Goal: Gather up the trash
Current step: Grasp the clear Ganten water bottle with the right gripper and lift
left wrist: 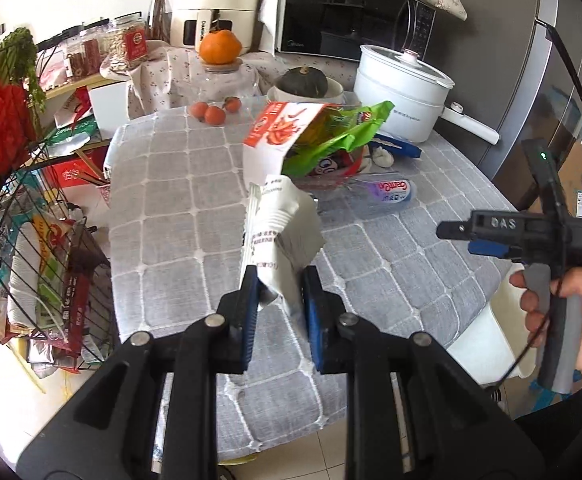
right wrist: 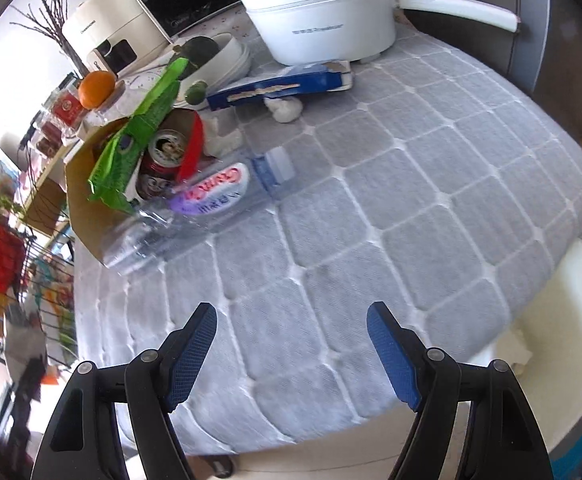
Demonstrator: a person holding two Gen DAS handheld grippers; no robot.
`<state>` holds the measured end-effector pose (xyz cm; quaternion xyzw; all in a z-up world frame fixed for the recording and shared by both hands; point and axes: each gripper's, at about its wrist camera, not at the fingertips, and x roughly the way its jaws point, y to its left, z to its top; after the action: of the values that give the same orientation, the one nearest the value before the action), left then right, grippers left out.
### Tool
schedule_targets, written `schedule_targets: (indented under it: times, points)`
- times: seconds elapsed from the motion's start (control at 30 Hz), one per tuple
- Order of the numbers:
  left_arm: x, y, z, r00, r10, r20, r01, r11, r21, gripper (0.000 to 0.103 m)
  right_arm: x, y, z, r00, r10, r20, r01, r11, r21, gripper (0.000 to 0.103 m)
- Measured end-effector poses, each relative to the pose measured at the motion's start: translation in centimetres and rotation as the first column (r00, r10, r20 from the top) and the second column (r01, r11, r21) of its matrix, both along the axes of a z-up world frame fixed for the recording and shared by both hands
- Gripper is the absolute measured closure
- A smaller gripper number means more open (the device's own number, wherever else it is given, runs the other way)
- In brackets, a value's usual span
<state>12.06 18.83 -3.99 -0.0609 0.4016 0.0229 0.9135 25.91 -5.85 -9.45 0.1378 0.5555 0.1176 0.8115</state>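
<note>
My left gripper [left wrist: 279,285] is shut on a crumpled white carton [left wrist: 279,224] and holds it above the grey checked tablecloth [left wrist: 179,208]. Behind it a red-printed cardboard box [left wrist: 277,132] lies on its side with a green wrapper [left wrist: 339,136] in it. In the right wrist view the box [right wrist: 85,188] also holds red cans [right wrist: 165,156]. A flattened clear plastic bottle [right wrist: 211,196] lies at the box's mouth. A blue carton [right wrist: 283,86] and a white tissue wad [right wrist: 287,111] lie further back. My right gripper [right wrist: 291,320] hangs open over bare cloth, nothing between its fingers.
A white electric pot [left wrist: 403,84], a microwave [left wrist: 351,12], an air fryer [left wrist: 211,4] and a bowl with a dark squash [left wrist: 305,82] line the back of the table. A wire rack [left wrist: 43,248] full of packets stands at the left. A white stool [right wrist: 551,320] stands at the table's near right edge.
</note>
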Motion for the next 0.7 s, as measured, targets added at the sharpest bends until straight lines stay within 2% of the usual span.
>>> schedule_targets:
  times: [0.1,0.17,0.3,0.47,0.6,0.63,0.7]
  points:
    - [-1.0,1.6,0.2,1.0,0.009,0.009,-0.009,1.0,0.007,0.079,2.1,3.4,-0.5,0.999,-0.051,-0.013,0.052,0.996,0.072,0.024]
    - [-1.4,2.5,0.4,1.0,0.013,0.01,-0.012,1.0,-0.014,0.079,3.5,5.0,-1.0,0.993,-0.11,-0.031,0.113,0.986,0.126,0.024]
    - [-1.7,4.1,0.7,1.0,0.025,0.017,-0.023,0.997,-0.072,0.079,5.8,7.1,-2.5,0.965,-0.242,-0.104,0.259,0.941,0.217,0.024]
    - [-1.7,5.7,0.6,0.998,0.058,0.009,-0.056,0.99,-0.126,0.079,7.7,9.4,-4.5,0.92,-0.35,-0.177,0.384,0.894,0.232,0.023]
    - [-1.8,6.5,0.5,0.997,0.078,0.003,-0.076,0.986,-0.15,0.079,8.6,10.0,-6.1,0.885,-0.411,-0.218,0.458,0.851,0.257,0.018]
    - [-1.8,6.6,0.5,0.997,0.08,0.003,-0.079,0.985,-0.153,0.079,8.7,10.1,-6.3,0.882,-0.421,-0.212,0.465,0.847,0.257,0.018]
    - [-2.0,6.7,0.6,0.997,0.082,0.004,-0.081,0.985,-0.156,0.079,8.9,10.5,-5.9,0.887,-0.421,-0.187,0.456,0.863,0.219,0.019]
